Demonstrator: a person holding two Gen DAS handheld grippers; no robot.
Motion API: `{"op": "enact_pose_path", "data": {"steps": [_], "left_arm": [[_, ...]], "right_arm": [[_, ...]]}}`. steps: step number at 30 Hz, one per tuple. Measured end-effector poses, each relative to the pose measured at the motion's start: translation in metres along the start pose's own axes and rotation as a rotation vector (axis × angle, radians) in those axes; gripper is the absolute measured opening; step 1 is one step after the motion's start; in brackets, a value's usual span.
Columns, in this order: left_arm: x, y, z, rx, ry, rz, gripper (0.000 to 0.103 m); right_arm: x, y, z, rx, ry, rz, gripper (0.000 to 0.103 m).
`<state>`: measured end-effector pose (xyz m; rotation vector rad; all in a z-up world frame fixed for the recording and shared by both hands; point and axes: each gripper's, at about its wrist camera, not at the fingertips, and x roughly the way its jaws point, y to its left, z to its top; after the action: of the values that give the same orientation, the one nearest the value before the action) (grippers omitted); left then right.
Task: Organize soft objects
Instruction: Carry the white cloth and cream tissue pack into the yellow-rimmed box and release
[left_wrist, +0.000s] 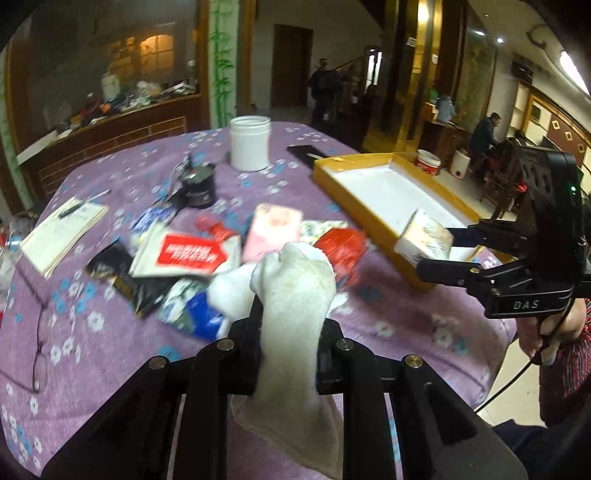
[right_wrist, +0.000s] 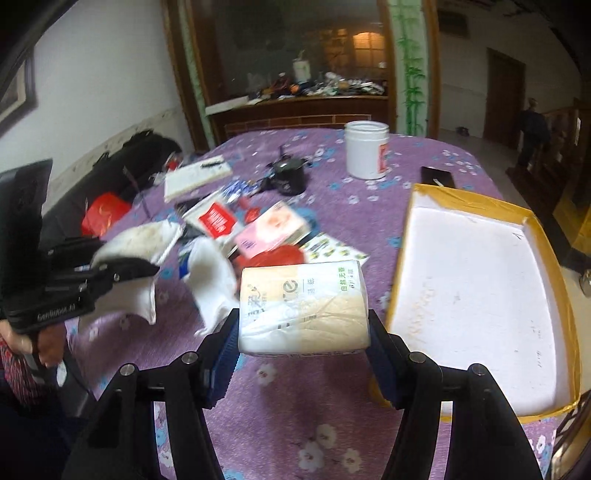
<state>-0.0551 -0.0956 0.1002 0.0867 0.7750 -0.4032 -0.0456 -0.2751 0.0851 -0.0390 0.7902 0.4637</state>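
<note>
Above table (right_wrist: 280, 406) | right tool (right_wrist: 303, 328) pinching tissue pack (right_wrist: 303, 306), crosswise | left tool (left_wrist: 291, 332) pinching white cloth (left_wrist: 291, 314), lengthwise.

My left claw (left_wrist: 291, 354) tips hidden under white sock (left_wrist: 291, 295). Packets in pile (left_wrist: 192, 258) blurry, words too fuzzy to read. Glasses (left_wrist: 40, 347) cut by picture edge. Shelf stuff (right_wrist: 317, 86) too small to tell.
</note>
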Motion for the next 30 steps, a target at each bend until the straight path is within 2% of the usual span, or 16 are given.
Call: {"op": "enact_pose_path", "data": {"steps": [6, 11, 13, 18, 23, 26, 28, 30], "left_arm": [[0.011, -0.023, 0.038, 0.028, -0.016, -0.054, 0.017], [0.033, -0.048, 0.083, 0.061, -0.013, -0.085, 0.017], [0.048, -0.056, 0.106, 0.057, -0.001, -0.095, 0.017], [0.095, -0.08, 0.139, 0.067, 0.045, -0.122, 0.017], [0.153, -0.1, 0.16, 0.033, 0.095, -0.116, 0.017], [0.185, -0.111, 0.167, 0.028, 0.124, -0.078, 0.017], [0.208, -0.118, 0.169, 0.025, 0.149, -0.041, 0.017], [0.227, -0.122, 0.171, 0.021, 0.178, -0.016, 0.017]], "right_arm": [[-0.012, -0.038, 0.021, 0.11, -0.056, -0.03, 0.065], [-0.016, -0.079, 0.047, 0.243, -0.104, -0.074, 0.065], [-0.012, -0.096, 0.059, 0.301, -0.117, -0.092, 0.065], [0.009, -0.15, 0.084, 0.452, -0.118, -0.15, 0.065], [0.043, -0.201, 0.098, 0.587, -0.083, -0.234, 0.065], [0.064, -0.224, 0.098, 0.653, -0.046, -0.272, 0.065], [0.072, -0.236, 0.095, 0.672, -0.027, -0.269, 0.065], [0.081, -0.243, 0.092, 0.679, -0.002, -0.302, 0.065]]}}
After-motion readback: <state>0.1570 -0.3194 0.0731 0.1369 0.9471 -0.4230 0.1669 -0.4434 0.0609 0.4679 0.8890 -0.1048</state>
